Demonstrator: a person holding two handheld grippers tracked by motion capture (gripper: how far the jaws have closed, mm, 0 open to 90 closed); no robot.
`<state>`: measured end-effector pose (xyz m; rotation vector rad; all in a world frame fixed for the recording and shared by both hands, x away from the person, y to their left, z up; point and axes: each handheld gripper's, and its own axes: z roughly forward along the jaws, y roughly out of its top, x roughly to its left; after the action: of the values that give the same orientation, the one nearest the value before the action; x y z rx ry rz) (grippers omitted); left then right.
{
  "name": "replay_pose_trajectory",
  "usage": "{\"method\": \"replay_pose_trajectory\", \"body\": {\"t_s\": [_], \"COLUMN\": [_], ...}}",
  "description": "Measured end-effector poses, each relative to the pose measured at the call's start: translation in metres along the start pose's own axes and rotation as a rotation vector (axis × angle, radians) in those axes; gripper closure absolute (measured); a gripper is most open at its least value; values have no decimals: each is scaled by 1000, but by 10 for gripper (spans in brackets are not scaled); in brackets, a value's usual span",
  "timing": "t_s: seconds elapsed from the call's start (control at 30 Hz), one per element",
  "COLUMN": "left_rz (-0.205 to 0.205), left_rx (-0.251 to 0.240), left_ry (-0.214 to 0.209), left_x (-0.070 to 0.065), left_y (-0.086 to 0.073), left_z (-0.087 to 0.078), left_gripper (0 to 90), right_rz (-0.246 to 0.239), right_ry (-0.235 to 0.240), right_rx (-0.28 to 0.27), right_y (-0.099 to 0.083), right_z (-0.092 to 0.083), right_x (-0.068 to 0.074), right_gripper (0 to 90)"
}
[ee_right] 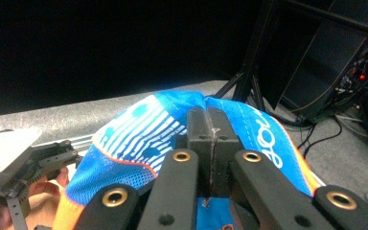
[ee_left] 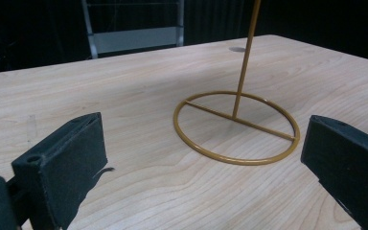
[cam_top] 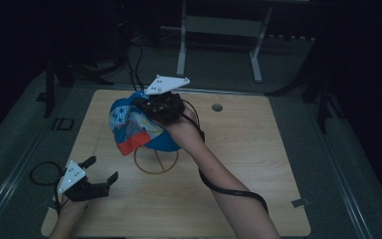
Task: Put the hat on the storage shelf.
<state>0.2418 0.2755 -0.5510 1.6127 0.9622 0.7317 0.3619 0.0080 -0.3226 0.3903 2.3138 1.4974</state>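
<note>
A blue cap (cam_top: pixel 129 127) with white stripes and an orange-red brim hangs over the top of a thin gold wire stand (cam_top: pixel 155 162) at the middle of the table. My right gripper (cam_top: pixel 142 102) reaches over it from the right and is shut on the cap's blue fabric (ee_right: pixel 143 129); in the right gripper view the jaws (ee_right: pixel 210 125) stand pressed together with cloth between them. My left gripper (cam_top: pixel 102 169) rests low near the front left of the table, open and holding nothing. In the left gripper view its gap (ee_left: pixel 201 158) faces the stand's ring base (ee_left: pixel 237 127) and upright rod.
The light wooden table (cam_top: pixel 258 164) has a round hole (cam_top: pixel 217 107) at its far right. A metal frame (cam_top: pixel 219 30) stands on the floor behind the table. Black cables trail along my right forearm and off the table's left side.
</note>
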Motion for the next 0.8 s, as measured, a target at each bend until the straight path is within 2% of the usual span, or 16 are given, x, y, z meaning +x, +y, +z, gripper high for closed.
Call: {"method": "replay_pose_trajectory", "body": {"t_s": [0.17, 0.4, 0.8], "left_rz": [-2, -9, -11], "left_rx": [8, 14, 24], "left_ry": [-8, -18, -19], "left_x": [1, 0, 0], "left_y": [-3, -5, -8], "left_z": [1, 2, 3], "left_gripper": [21, 21, 21], "right_rz": [31, 61, 92], "right_ry": [15, 25, -2], "right_rx": [17, 2, -14], "right_y": [-13, -30, -59], "right_z": [0, -9, -28], "right_x": [-6, -7, -10], "right_gripper": [900, 900, 900]}}
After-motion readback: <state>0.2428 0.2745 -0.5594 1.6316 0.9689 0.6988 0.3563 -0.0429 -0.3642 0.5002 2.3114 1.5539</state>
